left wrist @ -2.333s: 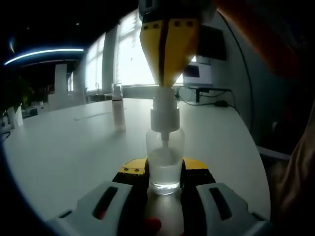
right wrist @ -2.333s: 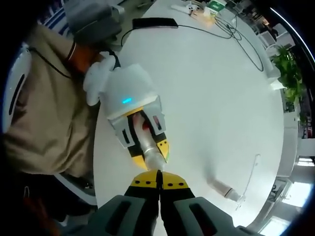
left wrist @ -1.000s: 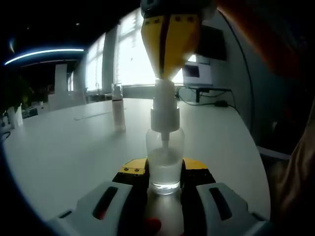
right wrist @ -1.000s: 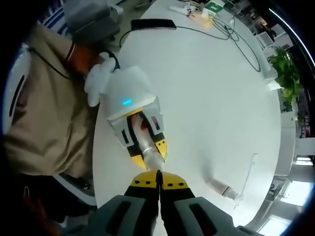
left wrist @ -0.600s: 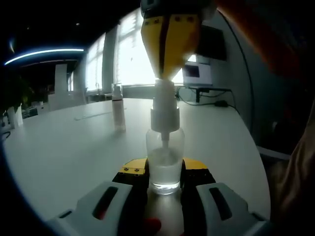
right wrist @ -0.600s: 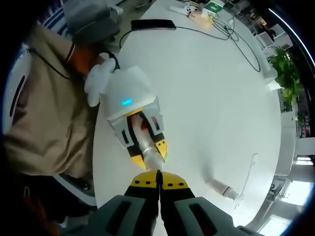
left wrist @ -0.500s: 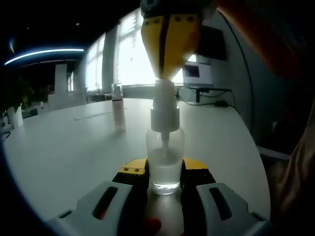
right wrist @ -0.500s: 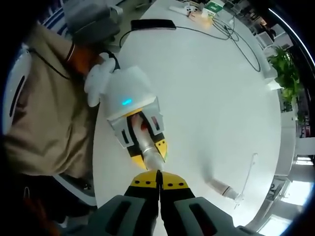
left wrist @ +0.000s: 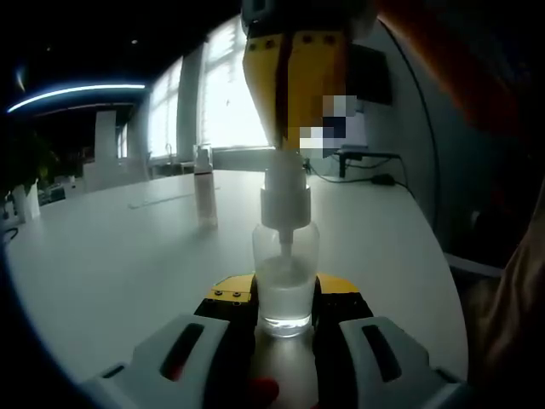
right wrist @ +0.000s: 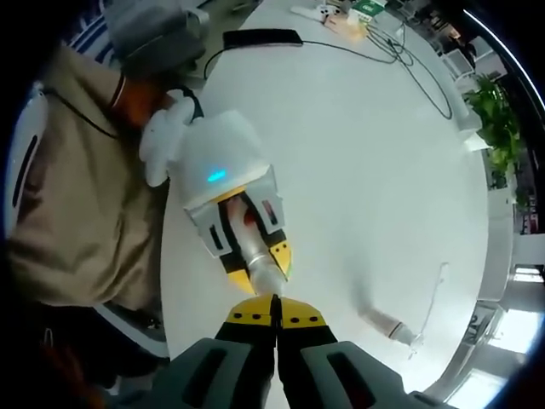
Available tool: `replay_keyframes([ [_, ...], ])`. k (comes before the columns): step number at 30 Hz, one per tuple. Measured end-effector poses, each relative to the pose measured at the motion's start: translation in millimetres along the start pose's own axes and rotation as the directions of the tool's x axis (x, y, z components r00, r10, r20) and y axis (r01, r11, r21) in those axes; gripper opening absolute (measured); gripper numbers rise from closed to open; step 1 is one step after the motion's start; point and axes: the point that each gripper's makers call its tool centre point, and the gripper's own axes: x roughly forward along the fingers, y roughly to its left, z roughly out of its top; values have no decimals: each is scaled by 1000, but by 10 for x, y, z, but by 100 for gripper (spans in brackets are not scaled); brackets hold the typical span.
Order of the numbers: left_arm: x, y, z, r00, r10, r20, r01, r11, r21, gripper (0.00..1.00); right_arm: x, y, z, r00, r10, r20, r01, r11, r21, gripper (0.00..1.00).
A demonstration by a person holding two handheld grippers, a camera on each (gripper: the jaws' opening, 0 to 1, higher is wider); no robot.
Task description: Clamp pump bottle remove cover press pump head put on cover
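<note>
Now right hand-held gripper (left wrist: 294,141), jaws together, lower on pump head (left wrist: 285,183), left hand-held gripper (left wrist: 285,311) clamping bottle (left wrist: 285,277).

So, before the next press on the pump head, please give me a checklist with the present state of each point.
1. Pump bottle clamped by the left gripper: ok.
2. Bottle upright on the table: ok.
3. Cover off the bottle, standing apart on the table: ok.
4. Right gripper shut, its tip over the pump head: ok.
5. Tip touching the pump head: cannot tell.
6. Liquid inside the bottle: ok, some shows in the lower part.
</note>
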Motion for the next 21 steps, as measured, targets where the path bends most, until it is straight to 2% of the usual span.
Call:
replay_keyframes([
  [9, 3, 4, -1, 1000, 1, 0, -1, 1000, 0, 15, -1, -2, 5, 1000, 0, -22, 0, 1000, -15, 0],
  [21, 3, -4, 3, 1000, 0, 0, 0, 1000, 1, 15, -21, 0, -4, 1000, -16, -2, 16, 1000, -12, 0],
])
